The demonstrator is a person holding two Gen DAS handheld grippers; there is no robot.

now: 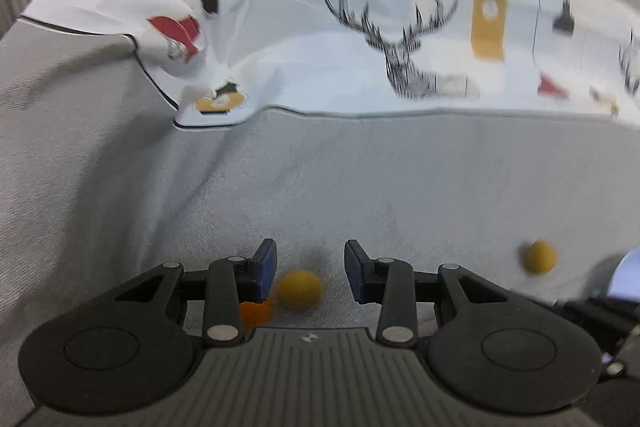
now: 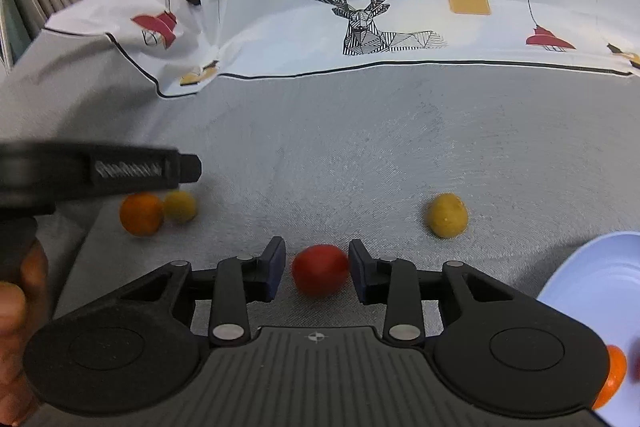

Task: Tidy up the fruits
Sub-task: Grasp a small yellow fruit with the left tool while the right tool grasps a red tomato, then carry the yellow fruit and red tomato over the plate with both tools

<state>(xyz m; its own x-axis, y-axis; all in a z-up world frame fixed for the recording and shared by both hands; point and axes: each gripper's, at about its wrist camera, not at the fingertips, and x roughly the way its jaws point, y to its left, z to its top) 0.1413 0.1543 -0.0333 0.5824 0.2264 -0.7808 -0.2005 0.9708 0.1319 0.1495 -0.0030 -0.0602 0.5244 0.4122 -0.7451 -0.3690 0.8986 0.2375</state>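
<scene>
Writing: "FASHION HOME" stands over a line-drawn deer [image 2: 366, 15] on the white cloth [image 2: 280, 39]; in your left view the same words are blurred.
Surface: grey fabric [image 2: 340, 155] carries the fruit.
Right claw [image 2: 317, 273]: spread, with your red fruit [image 2: 319, 269] between the pads; you cannot tell whether either pad touches it.
Left claw [image 1: 310, 275]: spread, nothing pinched; a yellow ball [image 1: 300, 288] lies in the gap, nearer the left pad.
Hidden: an orange [image 1: 256, 311] is mostly covered by your left claw's finger in the left view; in the right view it sits touching that ball.
Cut off: the blue bowl [image 2: 592, 279] runs off the right edge, an orange fruit [image 2: 614, 381] in it only half seen.
Lemon [image 2: 447, 215]: lies alone right of the red fruit, long axis tilted up to the right.
Hand [image 2: 16, 315]: blurred at the left edge.
</scene>
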